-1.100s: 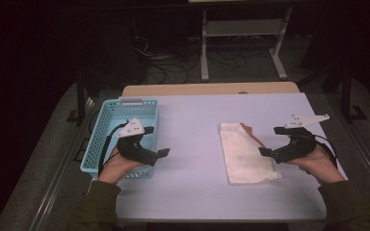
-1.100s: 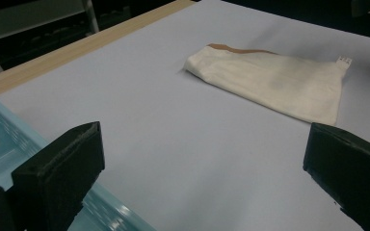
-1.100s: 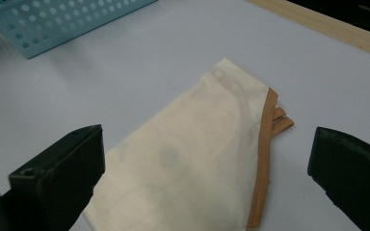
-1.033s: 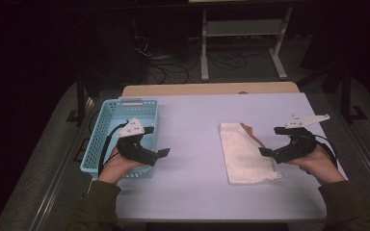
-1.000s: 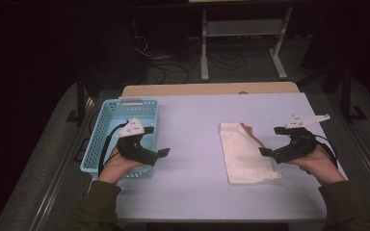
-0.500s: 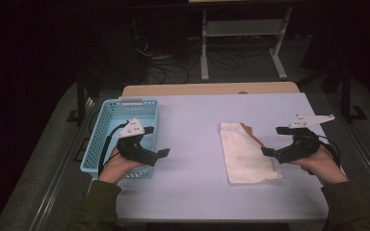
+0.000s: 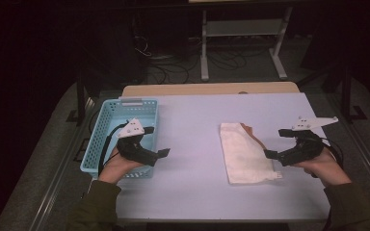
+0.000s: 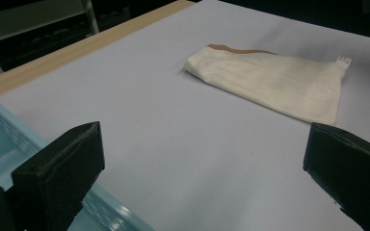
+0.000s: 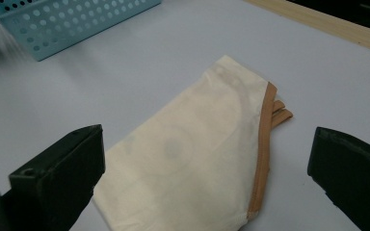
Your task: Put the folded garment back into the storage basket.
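A cream cloth bag with a tan edge lies flat on the pale table, right of centre in the high view. The right gripper sits just beside its lower right edge, jaws spread wide and holding nothing; in the right gripper view the bag fills the middle of the frame between the two black jaws. At the left of the high view stands a light blue perforated basket; what shows of its inside looks empty. The left gripper rests at the basket's lower right corner, its jaws also spread apart, pointing across the bare table toward the bag, well apart from it.
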{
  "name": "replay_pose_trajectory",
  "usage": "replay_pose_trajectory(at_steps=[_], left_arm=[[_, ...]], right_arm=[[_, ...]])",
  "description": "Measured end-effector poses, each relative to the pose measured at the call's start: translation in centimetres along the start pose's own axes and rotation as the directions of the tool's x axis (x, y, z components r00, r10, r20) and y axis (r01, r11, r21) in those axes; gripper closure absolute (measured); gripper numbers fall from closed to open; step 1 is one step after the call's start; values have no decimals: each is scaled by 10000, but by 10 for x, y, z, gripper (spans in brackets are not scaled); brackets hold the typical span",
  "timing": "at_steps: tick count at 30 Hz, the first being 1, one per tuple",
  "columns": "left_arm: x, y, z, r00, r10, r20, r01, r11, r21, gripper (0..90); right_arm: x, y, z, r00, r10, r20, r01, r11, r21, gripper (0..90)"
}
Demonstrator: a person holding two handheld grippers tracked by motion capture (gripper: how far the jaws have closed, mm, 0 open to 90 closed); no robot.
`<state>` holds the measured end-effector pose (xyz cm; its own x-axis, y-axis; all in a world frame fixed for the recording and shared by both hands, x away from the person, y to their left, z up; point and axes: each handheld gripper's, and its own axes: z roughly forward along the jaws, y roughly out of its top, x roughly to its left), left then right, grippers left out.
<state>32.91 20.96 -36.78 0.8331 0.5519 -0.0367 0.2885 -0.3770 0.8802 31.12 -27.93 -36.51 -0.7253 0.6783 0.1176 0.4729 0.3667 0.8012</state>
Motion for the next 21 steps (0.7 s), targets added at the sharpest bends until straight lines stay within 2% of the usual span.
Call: replay_pose_trajectory(at_steps=[21], left_arm=[[0, 0, 0, 10000, 21, 12, -21, 10000, -6, 0]], right_arm=[[-4, -13, -13, 9996, 200, 214, -200, 9998, -29, 0]])
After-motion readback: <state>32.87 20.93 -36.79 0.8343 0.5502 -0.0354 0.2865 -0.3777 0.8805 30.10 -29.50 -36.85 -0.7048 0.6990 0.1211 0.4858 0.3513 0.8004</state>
